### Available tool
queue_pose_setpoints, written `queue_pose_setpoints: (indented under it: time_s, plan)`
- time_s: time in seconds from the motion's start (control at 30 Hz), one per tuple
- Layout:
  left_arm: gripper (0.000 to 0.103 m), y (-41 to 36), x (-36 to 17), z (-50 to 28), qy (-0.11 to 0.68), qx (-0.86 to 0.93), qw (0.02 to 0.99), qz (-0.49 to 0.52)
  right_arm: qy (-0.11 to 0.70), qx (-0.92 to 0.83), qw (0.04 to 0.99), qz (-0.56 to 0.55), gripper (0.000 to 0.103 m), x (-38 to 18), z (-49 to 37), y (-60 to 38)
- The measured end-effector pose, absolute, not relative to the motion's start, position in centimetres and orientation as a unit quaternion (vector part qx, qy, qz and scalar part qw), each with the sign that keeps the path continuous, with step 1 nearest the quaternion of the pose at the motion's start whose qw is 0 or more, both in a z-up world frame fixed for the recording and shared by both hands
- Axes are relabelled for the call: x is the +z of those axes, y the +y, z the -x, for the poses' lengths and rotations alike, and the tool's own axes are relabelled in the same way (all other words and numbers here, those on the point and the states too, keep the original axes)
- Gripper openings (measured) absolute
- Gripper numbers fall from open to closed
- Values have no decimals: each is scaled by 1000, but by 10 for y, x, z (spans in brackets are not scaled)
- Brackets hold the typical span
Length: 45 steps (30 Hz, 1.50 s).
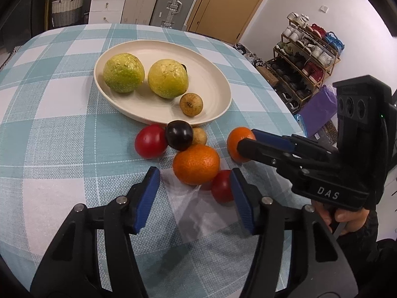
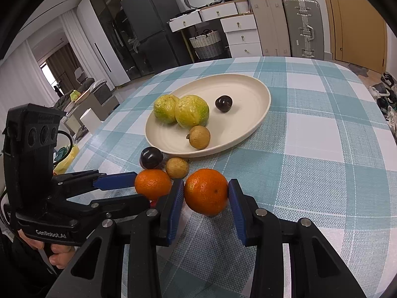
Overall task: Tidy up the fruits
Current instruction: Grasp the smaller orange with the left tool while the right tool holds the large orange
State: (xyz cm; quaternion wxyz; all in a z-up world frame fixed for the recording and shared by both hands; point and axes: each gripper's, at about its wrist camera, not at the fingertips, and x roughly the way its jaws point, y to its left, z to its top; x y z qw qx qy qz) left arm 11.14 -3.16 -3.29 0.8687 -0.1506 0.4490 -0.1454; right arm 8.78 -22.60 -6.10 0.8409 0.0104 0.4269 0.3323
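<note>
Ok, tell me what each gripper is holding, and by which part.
The right gripper clamps an orange by its two opposite sides. The left gripper holds nothing; its jaws stand open.

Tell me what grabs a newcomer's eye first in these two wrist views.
First the right gripper, its blue pads clamped on a round orange mandarin at the near table edge. Next, the cream oval plate mid-table, with two large yellow-green guavas side by side, a small tan fruit and a dark plum. Between them, loose fruit clusters on the teal-checked tablecloth, where the left gripper reaches toward a second mandarin.
</note>
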Motion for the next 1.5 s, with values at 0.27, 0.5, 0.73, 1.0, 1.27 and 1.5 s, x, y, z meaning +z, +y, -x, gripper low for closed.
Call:
queue_pose_setpoints:
  time_s: [0.27, 0.5, 0.73, 1.0, 1.27, 1.5]
  plan:
    - [49, -36, -32, -123, 452, -152, 864, 162, 426, 331, 842, -6, 38, -61, -87, -225]
    - [37, -36, -33, -127, 455, -150, 862, 165, 426, 332, 842, -5, 38, -61, -87, -225]
    - [37, -35, -32, -123, 445, -151, 869, 157, 426, 331, 842, -6, 38, -61, -87, -225]
    - [37, -30, -24, -117, 431, -152, 877, 150, 426, 330, 843, -5, 38, -62, -87, -225]
    - [37, -24, -12, -107, 417, -154, 883, 148, 424, 331, 843, -7, 38, -60, -87, -225]
    - [37, -18, 3, -97, 401, -154, 892, 143, 423, 332, 843, -8, 38, -60, -87, -224]
